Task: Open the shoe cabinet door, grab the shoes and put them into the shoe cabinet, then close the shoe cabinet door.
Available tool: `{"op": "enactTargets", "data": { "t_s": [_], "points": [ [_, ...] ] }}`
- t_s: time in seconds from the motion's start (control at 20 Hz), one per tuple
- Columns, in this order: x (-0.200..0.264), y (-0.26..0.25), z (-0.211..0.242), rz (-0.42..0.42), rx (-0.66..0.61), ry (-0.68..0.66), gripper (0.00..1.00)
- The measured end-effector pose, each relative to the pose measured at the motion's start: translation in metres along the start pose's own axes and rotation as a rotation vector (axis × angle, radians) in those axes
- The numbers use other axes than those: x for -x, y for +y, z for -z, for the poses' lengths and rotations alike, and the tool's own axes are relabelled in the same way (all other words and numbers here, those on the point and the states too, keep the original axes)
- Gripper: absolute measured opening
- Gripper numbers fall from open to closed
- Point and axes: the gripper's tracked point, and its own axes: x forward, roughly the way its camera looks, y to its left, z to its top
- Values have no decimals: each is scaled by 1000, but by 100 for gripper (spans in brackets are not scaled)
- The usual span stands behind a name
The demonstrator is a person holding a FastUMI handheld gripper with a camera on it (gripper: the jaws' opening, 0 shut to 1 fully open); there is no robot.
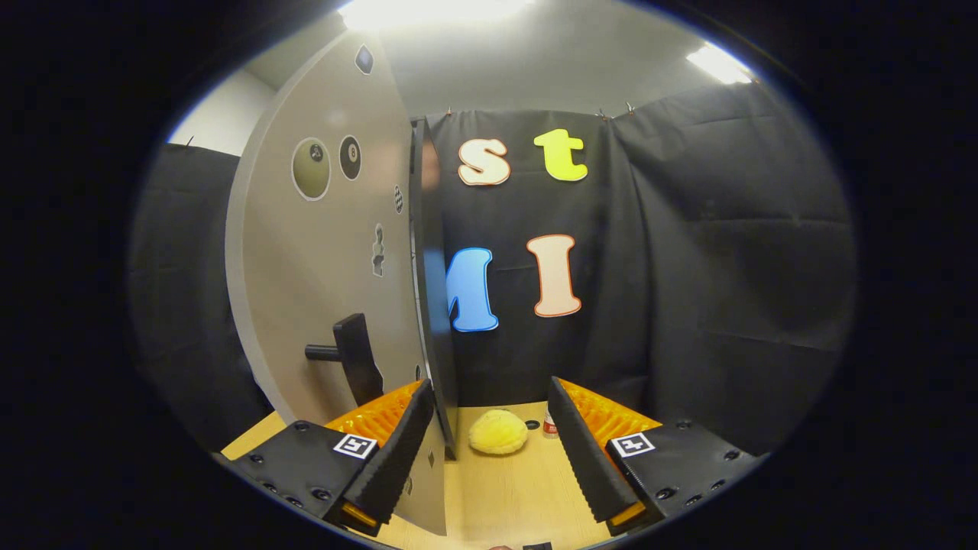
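The shoe cabinet's grey door (pixel 321 252) stands close ahead on the left, carrying several stickers and a black handle (pixel 353 357). Its dark free edge (pixel 435 305) points toward me and runs down just inside my left finger (pixel 397 451). My gripper (pixel 489 393) is open, and its right finger (pixel 584 451) stands well apart from the door. A fluffy yellow shoe (pixel 498 431) lies on the wooden table (pixel 504 496), just beyond the fingers and between them. I cannot see the cabinet's inside.
A small bottle (pixel 549 424) and a dark round spot (pixel 532 424) sit on the table beside the shoe, close to my right fingertip. Black cloth walls close the booth behind and to the right.
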Motion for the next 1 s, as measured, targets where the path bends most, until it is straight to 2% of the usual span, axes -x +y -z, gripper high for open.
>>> {"op": "enactTargets", "data": {
  "t_s": [0.25, 0.5, 0.7, 0.8, 1.0],
  "points": [
    [-2, 41, 0, -57, 11, 13, 94],
    [1, 123, -2, -131, 0, 18, 94],
    [-15, 179, 0, -141, 2, 27, 94],
    [-26, 208, 9, -171, 5, 39, 94],
    [-55, 273, -3, -232, 69, 11, 95]
  ]
}}
